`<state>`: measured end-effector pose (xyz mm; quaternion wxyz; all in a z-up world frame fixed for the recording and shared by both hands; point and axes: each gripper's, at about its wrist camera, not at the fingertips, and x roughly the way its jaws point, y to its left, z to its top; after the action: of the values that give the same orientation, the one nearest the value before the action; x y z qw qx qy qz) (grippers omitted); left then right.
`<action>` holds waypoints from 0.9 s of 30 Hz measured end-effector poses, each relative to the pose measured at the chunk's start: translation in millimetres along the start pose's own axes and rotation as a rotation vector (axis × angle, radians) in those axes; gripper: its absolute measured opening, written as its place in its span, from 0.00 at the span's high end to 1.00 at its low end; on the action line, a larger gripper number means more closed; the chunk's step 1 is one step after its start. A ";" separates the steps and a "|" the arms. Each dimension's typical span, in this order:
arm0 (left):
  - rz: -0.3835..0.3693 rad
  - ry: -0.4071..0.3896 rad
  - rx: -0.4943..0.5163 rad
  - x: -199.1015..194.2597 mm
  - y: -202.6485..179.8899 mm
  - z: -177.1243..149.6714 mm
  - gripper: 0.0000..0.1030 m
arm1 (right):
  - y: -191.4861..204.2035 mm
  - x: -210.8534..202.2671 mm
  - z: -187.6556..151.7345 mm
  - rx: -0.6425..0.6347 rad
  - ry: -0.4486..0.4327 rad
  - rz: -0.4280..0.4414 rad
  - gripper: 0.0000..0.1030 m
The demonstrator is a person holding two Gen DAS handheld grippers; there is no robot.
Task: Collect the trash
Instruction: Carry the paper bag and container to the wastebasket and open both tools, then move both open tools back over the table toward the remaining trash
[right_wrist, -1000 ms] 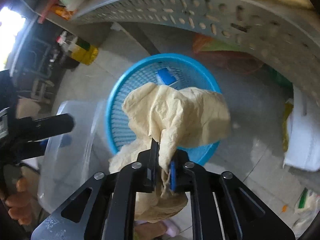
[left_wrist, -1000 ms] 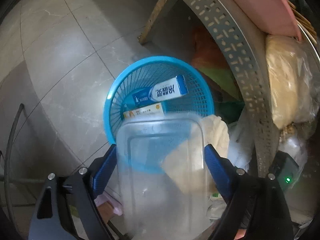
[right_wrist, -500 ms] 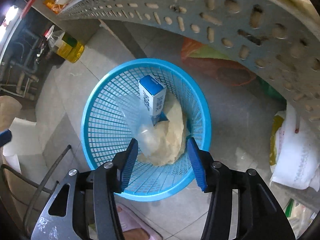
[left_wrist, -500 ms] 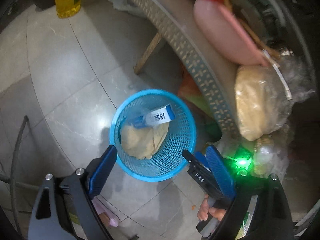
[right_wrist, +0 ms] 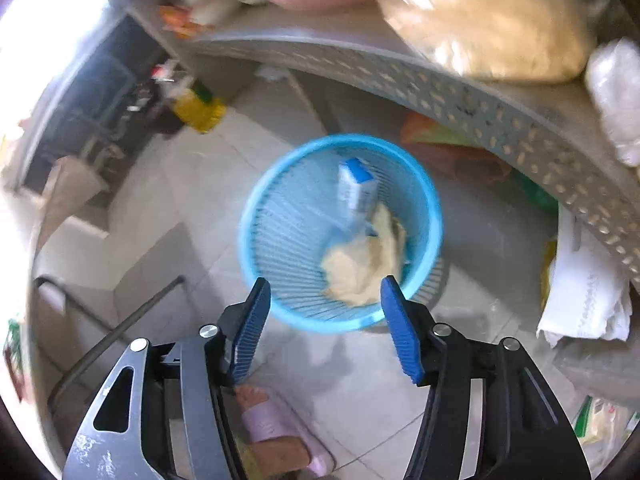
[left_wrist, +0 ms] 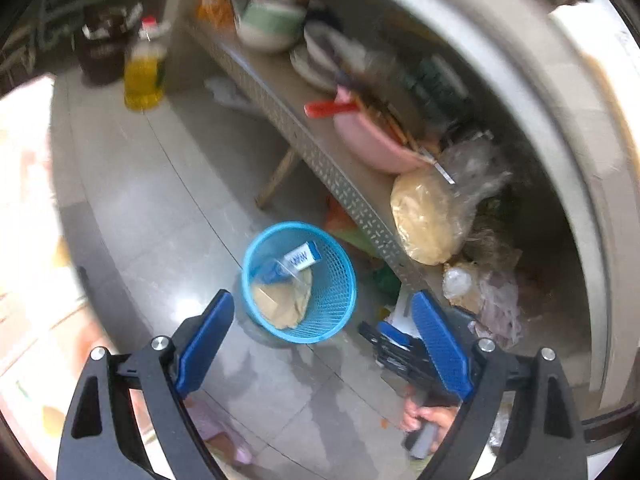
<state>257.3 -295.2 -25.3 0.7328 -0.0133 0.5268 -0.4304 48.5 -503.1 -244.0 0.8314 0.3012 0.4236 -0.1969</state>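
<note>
A blue mesh waste basket (left_wrist: pixel 332 304) (right_wrist: pixel 280 248) stands on the tiled floor beside a metal shelf. Inside lie a crumpled beige paper (left_wrist: pixel 282 304) (right_wrist: pixel 364 264), a blue-and-white carton (left_wrist: pixel 302 257) (right_wrist: pixel 356 192) and a clear plastic piece (left_wrist: pixel 288 272). My left gripper (left_wrist: pixel 320 344) is open and empty, high above the basket. My right gripper (right_wrist: pixel 326 328) is open and empty above the basket's near rim; it also shows in the left wrist view (left_wrist: pixel 396 350), right of the basket.
The perforated metal shelf (left_wrist: pixel 340 176) (right_wrist: pixel 480 104) holds a pink bowl (left_wrist: pixel 372 140), dishes and a bagged beige lump (left_wrist: pixel 424 220). An oil bottle (left_wrist: pixel 144 68) stands on the floor at the back. A white sack (right_wrist: pixel 584 280) lies under the shelf. A pink slipper (right_wrist: pixel 276 428) is below.
Both grippers have risen away from the basket. One second ago the left held a clear container and the right held the beige paper; the paper and a clear plastic piece now lie in the basket.
</note>
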 end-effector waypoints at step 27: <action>0.408 -0.484 -0.330 -270.5 163.6 -264.8 0.06 | 321.3 -123.5 -85.6 -0.801 -0.218 0.101 0.08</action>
<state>130.6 97.1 -14.7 0.8952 -0.1276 0.3922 -0.1688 115.8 -198.9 -74.4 0.9314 -0.0480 0.3608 -0.0063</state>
